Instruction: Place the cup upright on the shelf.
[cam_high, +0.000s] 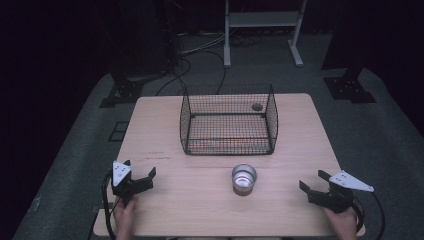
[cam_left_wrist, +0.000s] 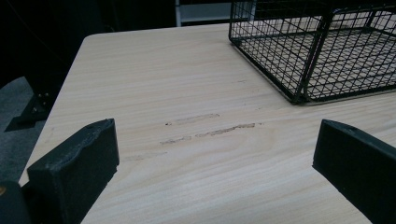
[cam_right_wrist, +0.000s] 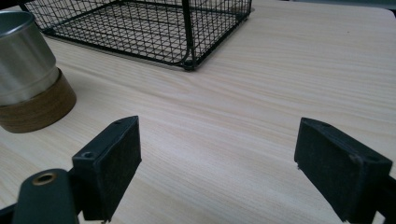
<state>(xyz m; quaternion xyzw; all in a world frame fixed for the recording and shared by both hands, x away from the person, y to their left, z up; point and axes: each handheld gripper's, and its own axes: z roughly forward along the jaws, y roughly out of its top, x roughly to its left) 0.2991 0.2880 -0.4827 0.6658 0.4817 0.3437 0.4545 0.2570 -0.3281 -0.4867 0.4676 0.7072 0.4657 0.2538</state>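
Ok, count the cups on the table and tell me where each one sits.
1. A metal cup with a brown base stands upright on the table, in front of the wire basket, nearer the person. The basket looks bare of cups through its mesh.

left claw (cam_high: 141, 174): black, grey three-cornered plate on top, black cable
right claw (cam_high: 313, 181): black blocky jaws, grey plate, brass-coloured eyelet, black cable
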